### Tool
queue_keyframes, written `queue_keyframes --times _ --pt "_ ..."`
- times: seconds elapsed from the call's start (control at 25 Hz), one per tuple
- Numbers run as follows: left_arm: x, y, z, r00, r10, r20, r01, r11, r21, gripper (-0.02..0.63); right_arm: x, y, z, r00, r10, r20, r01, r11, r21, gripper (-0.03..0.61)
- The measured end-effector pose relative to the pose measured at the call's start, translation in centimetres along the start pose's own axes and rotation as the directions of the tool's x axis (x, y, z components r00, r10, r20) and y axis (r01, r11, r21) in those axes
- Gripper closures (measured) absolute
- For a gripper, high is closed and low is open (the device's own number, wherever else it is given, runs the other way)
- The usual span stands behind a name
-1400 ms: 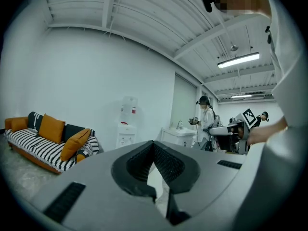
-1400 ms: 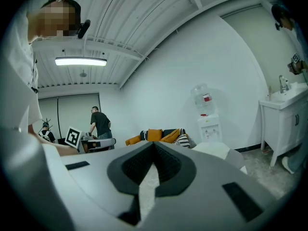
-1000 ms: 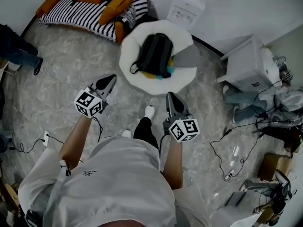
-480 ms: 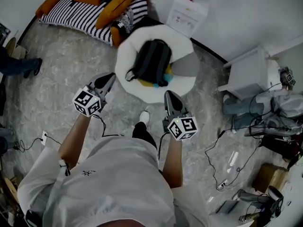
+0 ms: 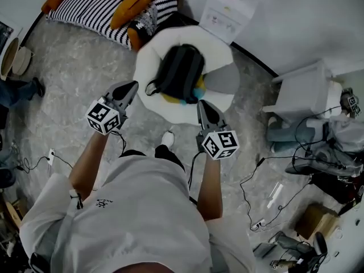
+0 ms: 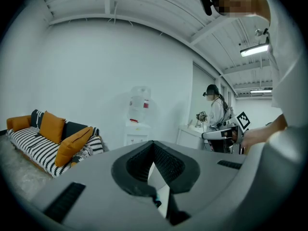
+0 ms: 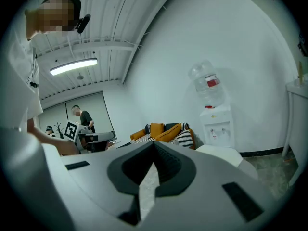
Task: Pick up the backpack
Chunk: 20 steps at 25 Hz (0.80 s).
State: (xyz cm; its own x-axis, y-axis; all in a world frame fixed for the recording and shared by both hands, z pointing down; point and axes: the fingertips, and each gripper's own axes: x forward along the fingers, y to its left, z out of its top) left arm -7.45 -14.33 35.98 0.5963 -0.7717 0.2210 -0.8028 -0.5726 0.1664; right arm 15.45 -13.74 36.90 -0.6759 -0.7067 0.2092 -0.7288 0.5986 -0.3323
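A black backpack (image 5: 181, 71) lies on a round white seat (image 5: 149, 67), with something yellow and teal showing under its lower edge. In the head view my left gripper (image 5: 132, 85) is shut and empty, its tip just left of the seat's rim and short of the pack. The right gripper (image 5: 202, 103) is also shut and empty, its tip over the seat's near edge, below and right of the pack. In the left gripper view the jaws (image 6: 154, 144) meet at the tip. The right gripper view shows its jaws (image 7: 154, 146) shut too, and the white seat (image 7: 226, 154). Neither gripper view shows the backpack.
A striped sofa (image 5: 108, 13) with orange cushions stands beyond the seat, and a water dispenser (image 5: 226, 10) against the wall. A white cabinet (image 5: 304, 92) and tangled cables (image 5: 267, 169) lie to the right. Another person's leg (image 5: 17, 89) shows at the left edge. My shoe (image 5: 166, 138) is near the seat.
I have stepped forward; both grippers have come closer to the seat and backpack, staying shut. The right tip now reaches the seat's near edge.
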Motion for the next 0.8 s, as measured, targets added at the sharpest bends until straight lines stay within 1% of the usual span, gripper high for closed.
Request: queue_keyframes --times 0.24,0.36,0.52,0.8 --pt "3.0 1.4 -0.4 0.998 0.051 -0.027 -0.051 0.999 -0.003 0.612 2.3 -3.1 -0.2 0.999 0.036 -0.04 -0.036 0.999 0.0 0.571" --pt "4.1 1.7 -1.0 0.997 0.055 -0.045 -0.055 0.998 -0.001 0.612 3.2 -4.2 -0.3 0.998 0.047 -0.047 -0.047 0.999 0.002 0.571" --pt "4.7 1.9 -1.8 0.997 0.038 -0.061 -0.039 0.999 -0.005 0.612 4.2 -4.7 -1.0 0.997 0.047 -0.059 -0.047 0.999 0.001 0.571" --pt "7.4 3.6 -3.0 0.995 -0.016 -0.099 0.014 1.0 -0.013 0.612 6.6 -5.9 -1.5 0.999 0.024 -0.047 -0.021 0.998 0.062 0.571"
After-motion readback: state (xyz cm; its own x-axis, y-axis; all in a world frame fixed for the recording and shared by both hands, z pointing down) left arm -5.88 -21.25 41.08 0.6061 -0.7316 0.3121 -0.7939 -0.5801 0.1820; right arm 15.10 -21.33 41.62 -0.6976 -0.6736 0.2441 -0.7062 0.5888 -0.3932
